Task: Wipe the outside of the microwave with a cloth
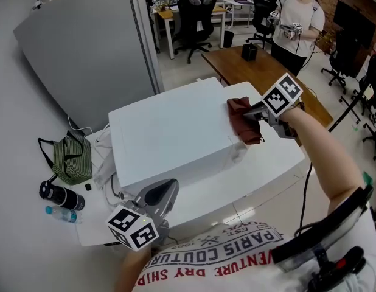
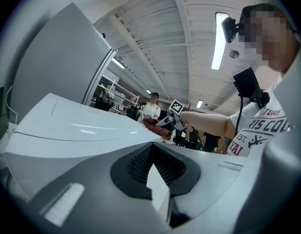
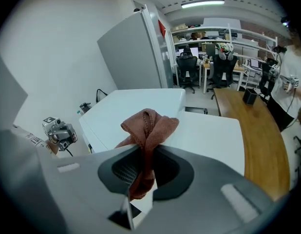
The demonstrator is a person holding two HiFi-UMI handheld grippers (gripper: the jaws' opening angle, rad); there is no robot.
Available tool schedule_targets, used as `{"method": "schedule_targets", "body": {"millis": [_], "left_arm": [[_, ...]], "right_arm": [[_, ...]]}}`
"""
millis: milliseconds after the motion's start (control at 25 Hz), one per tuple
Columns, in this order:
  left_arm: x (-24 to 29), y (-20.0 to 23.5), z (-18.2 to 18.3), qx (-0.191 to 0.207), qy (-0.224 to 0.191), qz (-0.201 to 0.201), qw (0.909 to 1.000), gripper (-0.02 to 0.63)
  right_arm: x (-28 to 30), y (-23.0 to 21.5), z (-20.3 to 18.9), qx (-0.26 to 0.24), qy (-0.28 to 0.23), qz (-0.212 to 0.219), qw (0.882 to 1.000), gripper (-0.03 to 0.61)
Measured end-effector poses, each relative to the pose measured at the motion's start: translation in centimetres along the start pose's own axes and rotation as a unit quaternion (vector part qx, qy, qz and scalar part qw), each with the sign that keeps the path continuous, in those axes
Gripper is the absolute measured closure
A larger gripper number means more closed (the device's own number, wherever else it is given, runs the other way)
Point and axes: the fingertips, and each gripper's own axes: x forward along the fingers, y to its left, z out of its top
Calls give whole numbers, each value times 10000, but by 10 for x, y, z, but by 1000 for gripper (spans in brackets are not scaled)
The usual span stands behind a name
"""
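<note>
1. Pinching a bunched fold of the cloth [image 3: 148, 126], the right gripper [image 3: 141, 165] has its jaws closed tight on it. Loose ends stick out above and below the jaws.
2. The cloth [image 1: 243, 121] lies on the microwave [image 1: 170, 132] at the right edge of its top, with part drooping over the right side. The microwave stands on a white tabletop [image 1: 267, 163].
3. The cloth looks soft, light and limp, so it will likely fold and drag as it moves. A grip on its bunched middle should leave a broad pad to press flat. The casing looks smooth and hard.
4. The left gripper [image 1: 167, 190] sits low by the microwave's front edge, with its jaws together and nothing between them.
5. The person's shirt [image 1: 224, 254] reads "PARIS COUTUR…" and "VENTURE". No brand can be read on the microwave.
</note>
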Motion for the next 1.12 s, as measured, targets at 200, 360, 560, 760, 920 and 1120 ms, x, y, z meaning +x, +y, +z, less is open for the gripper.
{"method": "schedule_targets", "body": {"millis": [200,360,560,760,920,1120], "left_arm": [[-9,7,2,-25,-27,163,9999,607],[-29,12,4,-30,-145,369,9992,607],[-64,22,5,-40,-271,757,9968,607],[-110,35,6,-89,-502,1328,9898,607],[-147,45,4,-136,-664,1820,9810,607],[-186,51,5,-212,-794,2322,9692,607]], "right_arm": [[-8,22,22,-187,-193,319,9991,532],[-4,64,61,-421,-497,854,9942,532],[27,130,107,-993,-591,1438,9828,532],[84,210,149,-1313,-497,2261,9639,532],[132,259,166,-1594,-217,2541,9537,532],[181,299,165,-2066,319,2545,9442,532]]}}
